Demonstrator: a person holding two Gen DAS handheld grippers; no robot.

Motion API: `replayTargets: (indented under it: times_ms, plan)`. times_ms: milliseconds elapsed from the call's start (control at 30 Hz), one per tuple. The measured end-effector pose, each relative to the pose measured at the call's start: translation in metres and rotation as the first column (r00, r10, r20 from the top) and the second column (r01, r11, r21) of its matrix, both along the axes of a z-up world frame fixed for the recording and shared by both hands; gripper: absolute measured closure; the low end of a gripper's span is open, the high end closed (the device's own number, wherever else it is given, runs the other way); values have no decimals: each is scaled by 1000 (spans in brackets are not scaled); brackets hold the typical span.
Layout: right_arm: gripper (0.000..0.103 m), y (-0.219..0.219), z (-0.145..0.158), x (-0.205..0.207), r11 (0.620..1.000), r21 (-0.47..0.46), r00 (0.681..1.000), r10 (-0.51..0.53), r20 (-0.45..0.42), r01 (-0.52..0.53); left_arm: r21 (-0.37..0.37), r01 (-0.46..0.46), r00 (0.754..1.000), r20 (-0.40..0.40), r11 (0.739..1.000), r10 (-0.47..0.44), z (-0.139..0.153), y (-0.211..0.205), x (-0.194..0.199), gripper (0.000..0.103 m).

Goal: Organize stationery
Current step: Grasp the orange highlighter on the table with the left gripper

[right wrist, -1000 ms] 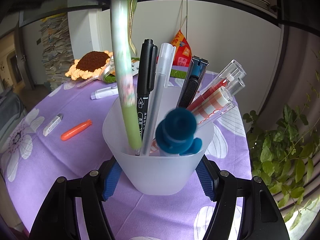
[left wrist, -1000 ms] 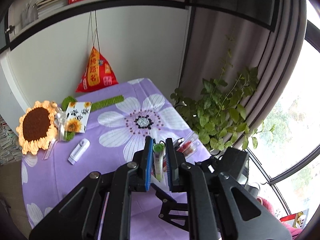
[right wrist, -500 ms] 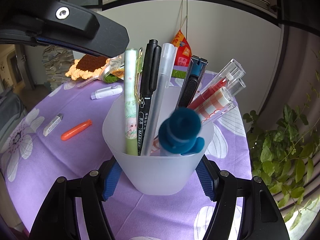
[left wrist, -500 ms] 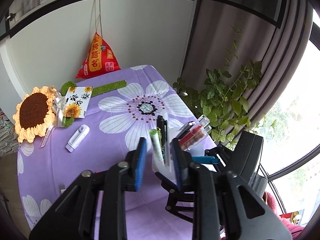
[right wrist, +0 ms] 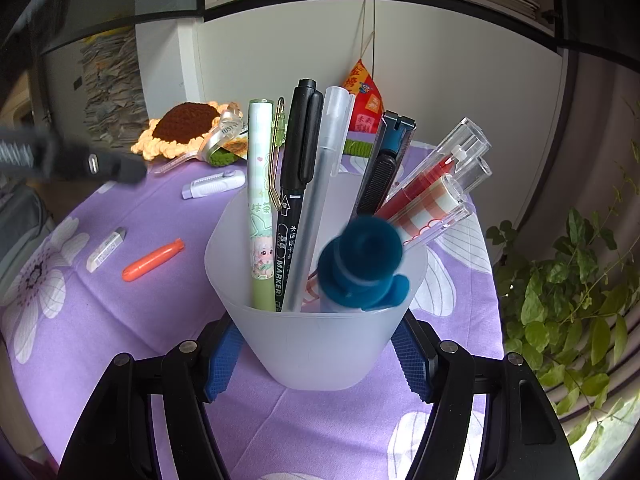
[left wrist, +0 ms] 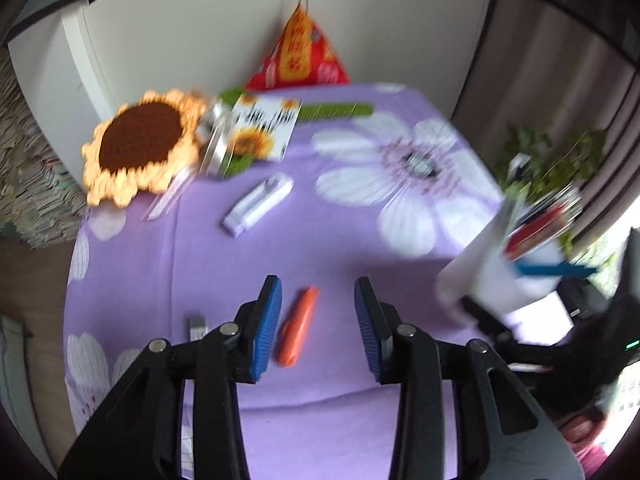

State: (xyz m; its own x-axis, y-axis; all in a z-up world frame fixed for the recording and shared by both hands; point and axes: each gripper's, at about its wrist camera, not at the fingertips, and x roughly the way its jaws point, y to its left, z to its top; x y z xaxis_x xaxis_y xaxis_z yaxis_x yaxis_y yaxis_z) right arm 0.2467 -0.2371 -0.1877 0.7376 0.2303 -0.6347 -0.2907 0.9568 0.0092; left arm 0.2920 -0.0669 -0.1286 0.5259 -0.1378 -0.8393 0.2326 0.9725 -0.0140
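Left gripper (left wrist: pixel 318 320) fingers just opened, empty, straddling orange pen (left wrist: pixel 298 326) at lower centre on bench (left wrist: pixel 320 240); right gripper (right wrist: pixel 318 354) clamps cup (right wrist: pixel 316 344); next: lower, close on pen.

Open purple worktop (left wrist: pixel 328 248) around orange pen (left wrist: pixel 298 326), lying loose between spread jaws of left gripper (left wrist: pixel 318 320). Small eraser (left wrist: pixel 197 326) just beside on the left. Frosted cup (right wrist: pixel 316 344) blocking the right.

Two wrist fisheyes, steeply down over one purple tablecloth (left wrist: pixel 328 248), orange pen (right wrist: pixel 153 261) shared.
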Motion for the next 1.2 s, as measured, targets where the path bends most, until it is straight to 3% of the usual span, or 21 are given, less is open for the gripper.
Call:
replayTargets:
  times_ms: [167, 600, 667, 733, 900, 1200]
  plan:
    - [33, 0, 0, 0, 1000, -1, 1000, 0, 0, 0, 23, 6, 997, -73, 1000, -4, -32, 1, 5, 69]
    - [33, 0, 0, 0, 1000, -1, 1000, 0, 0, 0, 60, 17, 996, -91, 998, -11, -55, -5, 20, 70]
    - [33, 0, 0, 0, 1000, -1, 1000, 0, 0, 0, 63, 25, 994, -103, 998, -19, -59, -6, 20, 88]
    - [33, 0, 0, 0, 1000, -1, 1000, -1, 0, 1, 61, 26, 994, -104, 998, -20, -60, -6, 20, 91]
    - [33, 1, 0, 0, 1000, -1, 1000, 0, 0, 0, 40, 25, 997, -81, 999, -21, -53, -2, 16, 92]
    - [33, 1, 0, 0, 1000, 0, 1000, 0, 0, 0, -66, 73, 996, 56, 995, -69, 4, -8, -14, 92]
